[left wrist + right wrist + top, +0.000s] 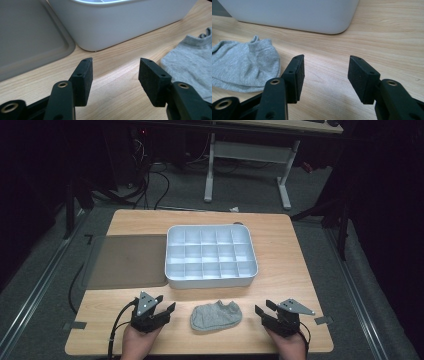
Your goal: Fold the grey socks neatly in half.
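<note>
A grey ankle sock (216, 315) lies flat near the table's front edge, between both grippers. My left gripper (165, 306) rests to its left, open, nothing between its jaws. My right gripper (264, 309) sits to the sock's right, open and empty too. In the left gripper view the sock (192, 63) lies right of the gripper (115, 72); in the right gripper view the sock (244, 66) lies left of the gripper (326, 71). A white compartment box (210, 255) stands behind the sock, its cells empty.
A grey flat lid (127, 261) lies left of the box, overhanging the table's left side. The box wall (120, 22) rises close ahead of the left gripper, and the box wall (294, 13) stands ahead of the right one. Bare wood (295, 265) lies right of the box.
</note>
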The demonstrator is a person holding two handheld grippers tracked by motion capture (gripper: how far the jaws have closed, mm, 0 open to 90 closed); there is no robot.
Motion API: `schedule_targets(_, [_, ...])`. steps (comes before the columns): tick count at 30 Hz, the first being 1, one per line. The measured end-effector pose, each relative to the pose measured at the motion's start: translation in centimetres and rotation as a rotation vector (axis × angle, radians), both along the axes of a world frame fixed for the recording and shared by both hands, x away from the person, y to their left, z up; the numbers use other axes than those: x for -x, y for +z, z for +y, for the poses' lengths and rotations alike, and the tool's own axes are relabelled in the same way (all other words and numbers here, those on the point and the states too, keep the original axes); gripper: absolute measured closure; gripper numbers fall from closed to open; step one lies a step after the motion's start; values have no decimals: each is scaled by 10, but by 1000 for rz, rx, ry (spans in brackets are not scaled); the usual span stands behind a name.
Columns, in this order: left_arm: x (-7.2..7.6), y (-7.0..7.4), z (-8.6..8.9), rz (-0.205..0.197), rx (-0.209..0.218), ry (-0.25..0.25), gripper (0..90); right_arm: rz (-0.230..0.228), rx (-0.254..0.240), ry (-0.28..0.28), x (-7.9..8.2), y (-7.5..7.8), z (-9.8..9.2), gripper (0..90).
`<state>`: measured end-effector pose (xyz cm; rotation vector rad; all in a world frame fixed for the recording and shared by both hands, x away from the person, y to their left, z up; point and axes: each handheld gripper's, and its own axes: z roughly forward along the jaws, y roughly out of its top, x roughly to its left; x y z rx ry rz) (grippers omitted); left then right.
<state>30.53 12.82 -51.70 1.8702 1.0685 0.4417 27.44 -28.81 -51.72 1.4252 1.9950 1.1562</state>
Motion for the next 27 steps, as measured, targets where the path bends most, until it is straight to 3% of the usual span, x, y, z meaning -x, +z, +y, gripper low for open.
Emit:
schedule_targets(9, [8,1,-18,-1,-4,-59,448,-20,0,63,0,9,17,480])
schedule_targets(14, [16,1,-34,-1,-11,-125,446,-29,28,122,-6,18,34,500])
schedule_targets(20, [21,-2,-51,16,-14,-179,484,-34,20,143,-7,19,41,495])
schedule_targets(21, [23,-5,-59,24,-28,-201,490,-10,10,147,-6,14,42,495])
schedule_targets(27, [28,-9,-72,9,-97,-230,509,69,16,174,-7,1,45,533])
